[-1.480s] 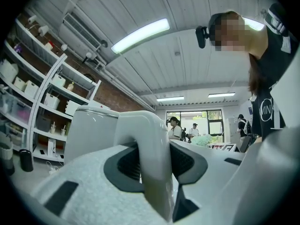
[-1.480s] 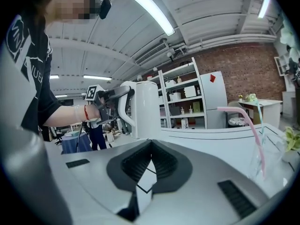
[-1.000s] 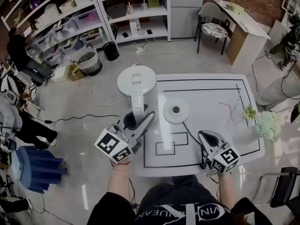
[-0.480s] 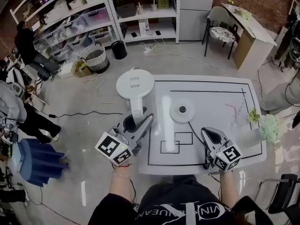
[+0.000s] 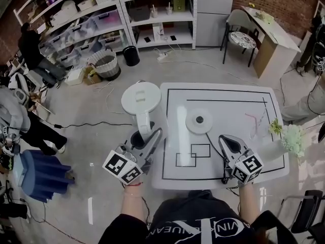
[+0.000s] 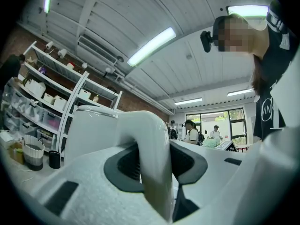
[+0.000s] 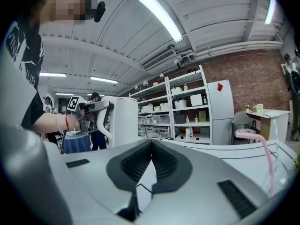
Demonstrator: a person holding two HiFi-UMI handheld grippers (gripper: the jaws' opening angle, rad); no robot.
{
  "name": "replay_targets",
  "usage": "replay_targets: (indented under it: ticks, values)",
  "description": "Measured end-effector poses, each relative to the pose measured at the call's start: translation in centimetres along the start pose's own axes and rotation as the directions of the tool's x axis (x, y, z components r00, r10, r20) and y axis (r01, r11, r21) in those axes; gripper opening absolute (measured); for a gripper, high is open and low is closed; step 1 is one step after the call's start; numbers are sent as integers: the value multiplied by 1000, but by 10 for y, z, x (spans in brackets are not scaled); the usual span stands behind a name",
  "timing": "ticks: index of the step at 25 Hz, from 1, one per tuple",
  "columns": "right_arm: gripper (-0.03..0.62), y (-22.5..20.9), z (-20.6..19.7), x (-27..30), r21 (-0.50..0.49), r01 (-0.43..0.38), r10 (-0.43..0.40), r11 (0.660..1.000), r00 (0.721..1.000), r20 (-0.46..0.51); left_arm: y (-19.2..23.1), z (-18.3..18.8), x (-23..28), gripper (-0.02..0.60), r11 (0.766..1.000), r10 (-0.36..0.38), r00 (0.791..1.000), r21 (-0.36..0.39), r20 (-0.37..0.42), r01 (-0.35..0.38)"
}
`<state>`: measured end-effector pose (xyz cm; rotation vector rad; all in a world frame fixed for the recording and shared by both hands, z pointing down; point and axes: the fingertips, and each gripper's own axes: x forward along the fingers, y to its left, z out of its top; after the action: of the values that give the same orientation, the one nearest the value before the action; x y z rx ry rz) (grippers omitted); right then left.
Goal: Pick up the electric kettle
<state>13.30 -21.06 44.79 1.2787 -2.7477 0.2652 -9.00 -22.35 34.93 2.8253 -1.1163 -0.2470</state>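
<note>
Currently left gripper (image 6: 154, 165) jaws are partway closed and clamped on the curved white handle (image 6: 151, 135) of the white electric kettle (image 5: 141, 98): the dark ribbed pads (image 6: 123, 165) press on both sides of the handle and nothing else sits between them. The gripper points roughly level, and the kettle stands upright just ahead of it with its lid flat. The kettle is off the round white kettle base (image 5: 198, 121) and well to the left of it, at the left edge of the white table with black line markings (image 5: 228, 93), with part of the body out past that edge over the grey floor (image 5: 101, 121); can't tell whether its bottom touches the tabletop. The right gripper (image 7: 151, 146) jaws are pressed together at the tips with nothing in them. It hangs over the front right of the table, near the printed rectangles and apart from the base. A black cord (image 5: 208, 140) runs from the base toward the table's front edge, passing just beside the right gripper. From the right gripper view the kettle and the left gripper show off to the left, above the table edge. A thin pink tube (image 5: 252, 117) lies on the table farther right. White shelving racks (image 5: 152, 9) and a woven basket (image 5: 104, 64) stand beyond the table.
</note>
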Motion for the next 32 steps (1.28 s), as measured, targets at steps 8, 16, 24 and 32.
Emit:
replay_targets:
  ticks: [8, 16, 24, 32]
  values:
    - [-2, 1, 7, -2, -8, 10, -10, 1000, 1000, 14, -5, -7, -13, 135, 1000, 24, 1000, 3, -7, -24]
    - [-2, -1, 17, -5, -26, 28, -28, 999, 999, 30, -4, -8, -20, 133, 998, 41, 999, -42, 16, -40]
    - [-2, -5, 19, -11, -32, 39, -37, 999, 999, 38, -8, -5, -14, 134, 999, 23, 1000, -24, 19, -22]
    - [-2, -3, 21, -15, -32, 45, -44, 998, 998, 43, -9, -6, -13, 133, 999, 11, 1000, -31, 5, -11]
